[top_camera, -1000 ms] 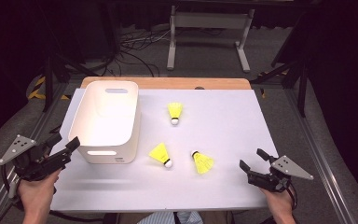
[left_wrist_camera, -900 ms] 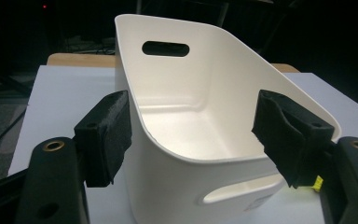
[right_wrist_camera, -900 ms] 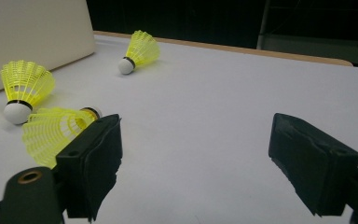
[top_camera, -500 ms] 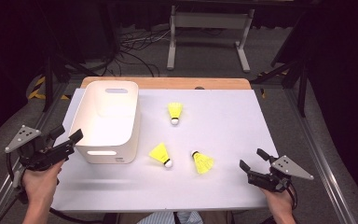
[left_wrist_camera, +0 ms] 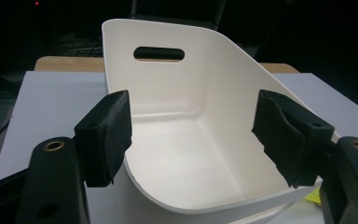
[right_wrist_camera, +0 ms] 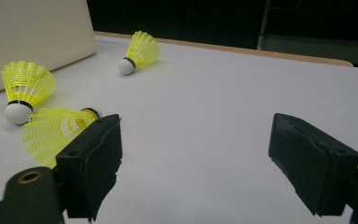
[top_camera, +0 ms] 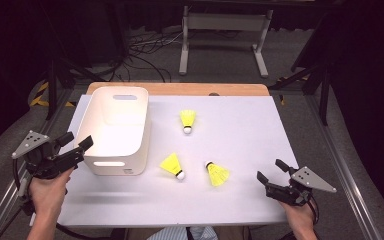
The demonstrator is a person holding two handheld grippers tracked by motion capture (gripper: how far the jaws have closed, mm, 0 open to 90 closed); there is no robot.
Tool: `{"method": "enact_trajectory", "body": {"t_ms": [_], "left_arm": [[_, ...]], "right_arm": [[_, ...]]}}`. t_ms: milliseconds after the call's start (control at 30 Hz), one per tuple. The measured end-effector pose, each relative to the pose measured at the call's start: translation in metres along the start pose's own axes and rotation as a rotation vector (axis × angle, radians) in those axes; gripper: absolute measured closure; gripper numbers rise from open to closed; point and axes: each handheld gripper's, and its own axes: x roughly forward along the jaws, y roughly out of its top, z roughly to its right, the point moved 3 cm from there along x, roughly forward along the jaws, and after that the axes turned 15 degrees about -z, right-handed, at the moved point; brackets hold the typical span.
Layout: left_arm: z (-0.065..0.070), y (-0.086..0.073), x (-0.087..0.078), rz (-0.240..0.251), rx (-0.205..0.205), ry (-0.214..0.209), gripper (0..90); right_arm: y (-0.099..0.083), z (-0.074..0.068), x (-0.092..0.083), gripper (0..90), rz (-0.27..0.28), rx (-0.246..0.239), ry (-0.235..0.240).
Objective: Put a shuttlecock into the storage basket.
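Three yellow shuttlecocks lie on the white table top: one at the middle back (top_camera: 187,120) (right_wrist_camera: 140,51), one near the bin (top_camera: 172,165) (right_wrist_camera: 24,90) and one toward the front (top_camera: 217,174) (right_wrist_camera: 56,130). A white plastic bin (top_camera: 116,128) (left_wrist_camera: 186,135) with handle slots stands at the left and is empty. My left gripper (top_camera: 76,146) (left_wrist_camera: 193,133) is open, raised beside the bin's near left corner, jaws pointing over its rim. My right gripper (top_camera: 271,173) (right_wrist_camera: 198,163) is open, low at the front right, empty, with the front shuttlecock to its left.
The white board (top_camera: 260,135) lies on a wooden table whose back edge (top_camera: 180,88) shows. Beyond it are a metal stand (top_camera: 225,30) and floor cables (top_camera: 145,47). Metal rails (top_camera: 347,165) run along both sides. Open board lies at the right and centre.
My left gripper has lifted and moved forward and right, toward the bin's near left corner. The right gripper and the shuttlecocks have stayed put.
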Motion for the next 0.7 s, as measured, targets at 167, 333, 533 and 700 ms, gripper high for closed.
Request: {"method": "enact_trajectory", "body": {"t_ms": [167, 333, 533, 700], "left_arm": [[0.003, 0.002, 0.002, 0.001, 0.003, -0.001, 28.9], [0.005, 0.003, 0.004, -0.003, 0.011, -0.005, 28.9], [0.01, 0.005, 0.008, -0.01, 0.018, -0.014, 28.9], [0.014, 0.007, 0.011, -0.014, 0.027, -0.021, 28.9]], "right_arm": [[0.0, 0.0, 0.0, 18.0, 0.001, 0.001, 0.001], [0.0, 0.0, 0.0, 18.0, 0.0, 0.0, 0.001], [0.0, 0.0, 0.0, 18.0, 0.0, -0.003, 0.0], [0.0, 0.0, 0.0, 18.0, 0.0, -0.004, 0.001]]}}
